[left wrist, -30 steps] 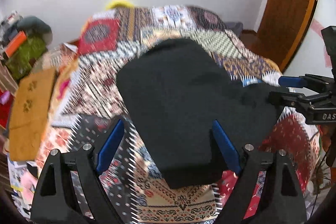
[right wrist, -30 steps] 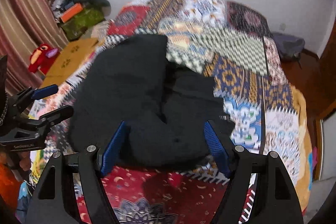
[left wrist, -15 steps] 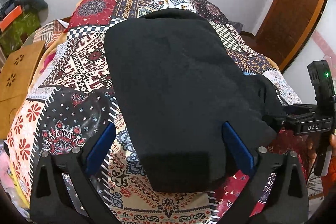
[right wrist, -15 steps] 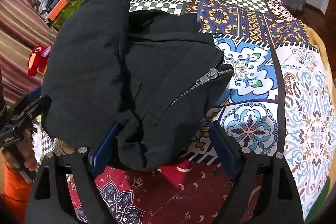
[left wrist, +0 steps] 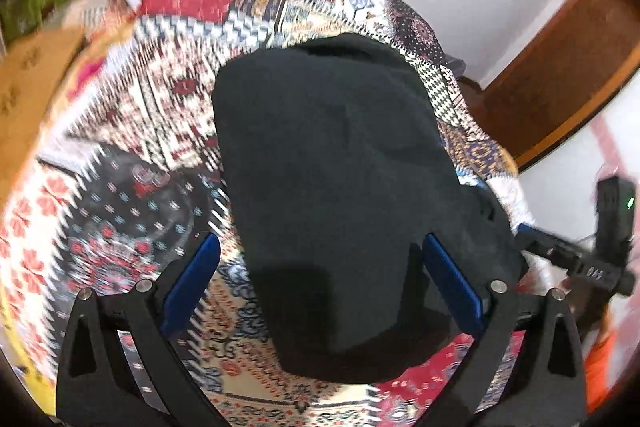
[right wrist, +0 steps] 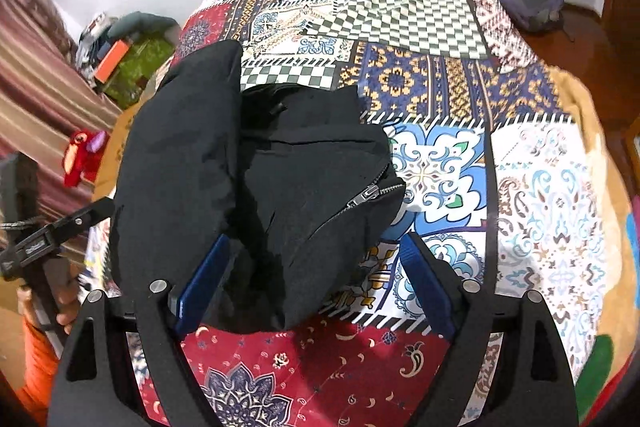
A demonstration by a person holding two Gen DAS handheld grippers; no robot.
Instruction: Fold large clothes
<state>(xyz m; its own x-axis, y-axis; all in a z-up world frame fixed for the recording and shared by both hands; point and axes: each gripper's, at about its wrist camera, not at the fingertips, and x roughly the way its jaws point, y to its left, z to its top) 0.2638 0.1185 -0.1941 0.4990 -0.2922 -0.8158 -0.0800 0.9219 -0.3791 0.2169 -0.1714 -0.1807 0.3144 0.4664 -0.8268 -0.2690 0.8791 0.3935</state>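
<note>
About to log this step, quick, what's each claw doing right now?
Left claw: open, nothing gripped; the black jacket lies between its fingers.
Right claw: open, pads not pressing on the jacket's zipper side.

Bed under me wore a patchwork cover of checks, florals and red paisley. A black zippered garment lay bunched on its near half, folded lobe flat atop, metal zipper facing the blue floral patch.
</note>
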